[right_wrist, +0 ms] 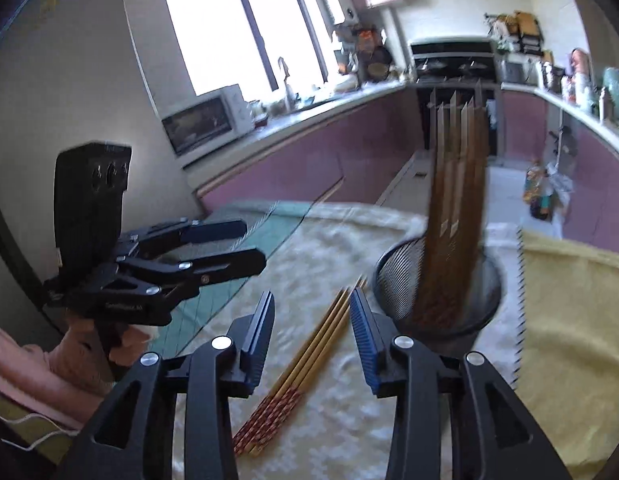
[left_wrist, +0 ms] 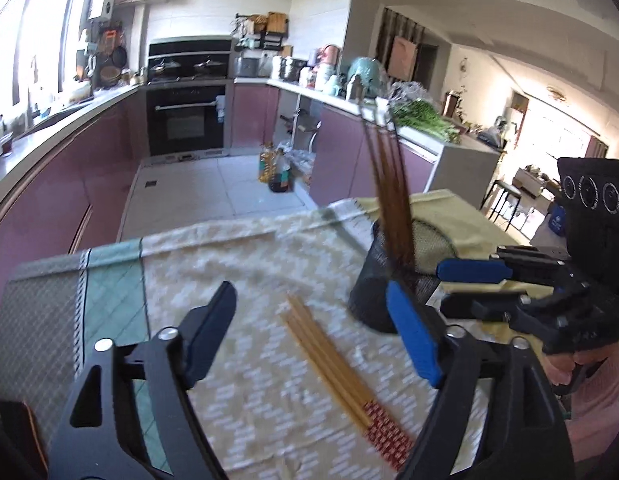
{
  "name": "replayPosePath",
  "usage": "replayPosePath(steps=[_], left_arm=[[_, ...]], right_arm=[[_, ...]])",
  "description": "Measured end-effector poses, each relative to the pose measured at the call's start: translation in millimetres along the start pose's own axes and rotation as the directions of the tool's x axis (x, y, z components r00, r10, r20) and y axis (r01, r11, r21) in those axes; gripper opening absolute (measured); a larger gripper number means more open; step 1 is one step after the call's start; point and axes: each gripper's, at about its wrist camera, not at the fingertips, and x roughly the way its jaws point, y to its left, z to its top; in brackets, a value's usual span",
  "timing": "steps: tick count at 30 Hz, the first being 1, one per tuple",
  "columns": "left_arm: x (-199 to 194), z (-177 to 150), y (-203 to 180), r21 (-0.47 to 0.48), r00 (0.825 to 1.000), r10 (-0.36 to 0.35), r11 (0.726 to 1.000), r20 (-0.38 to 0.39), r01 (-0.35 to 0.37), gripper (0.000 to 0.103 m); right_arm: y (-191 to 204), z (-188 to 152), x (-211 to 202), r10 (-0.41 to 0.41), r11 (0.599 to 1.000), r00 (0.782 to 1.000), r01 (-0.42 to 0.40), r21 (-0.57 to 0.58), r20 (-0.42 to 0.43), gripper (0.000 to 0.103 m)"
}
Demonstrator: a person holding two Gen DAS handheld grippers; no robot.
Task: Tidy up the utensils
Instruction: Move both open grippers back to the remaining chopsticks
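Note:
Several light wooden chopsticks (left_wrist: 329,354) with red patterned ends lie bundled on the white patterned cloth (left_wrist: 237,264); they also show in the right wrist view (right_wrist: 305,364). A black mesh holder (left_wrist: 389,280) stands upright on the cloth with several dark brown chopsticks (left_wrist: 389,184) in it, blurred; holder (right_wrist: 477,304) and dark chopsticks (right_wrist: 453,216) show in the right wrist view too. My left gripper (left_wrist: 313,312) is open and empty above the light chopsticks. My right gripper (right_wrist: 313,332) is open and empty, over the same bundle beside the holder.
A green cloth (left_wrist: 109,300) covers the table's left part and a yellow cloth (right_wrist: 569,320) its right. Beyond the table lie a tiled floor with bottles (left_wrist: 275,168), purple cabinets, an oven (left_wrist: 185,116) and a cluttered counter (left_wrist: 425,120).

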Motion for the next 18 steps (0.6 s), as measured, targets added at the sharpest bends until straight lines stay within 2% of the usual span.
replayPosePath(steps=[3,7,10,18], left_arm=[[6.7,-21.2,7.6,-0.007,0.997,0.072,0.997,-0.039,-0.072,0.089],[15.8,-43.8,13.7,-0.042,0.992,0.087,0.995,-0.094,-0.091,0.095],[21.3,-55.8,18.3,-0.051,0.984,0.121,0.99,-0.127,-0.128,0.096],[33.4,-68.4,23.1,-0.076,0.971,0.134,0.986,-0.2,-0.152,0.094]], right_arm=[[-0.7,-15.6,26.2,-0.005,0.999,0.997,0.008,0.04,-0.081,0.039],[-4.6,-32.0,49.1,-0.04,0.996,0.988,0.051,0.072,-0.15,0.039],[-0.8,-36.2,58.1,-0.079,0.994,0.982,0.09,0.055,-0.174,0.039],[4.2,-45.7,64.1,-0.122,0.991,0.972,0.13,0.026,-0.201,0.038]])
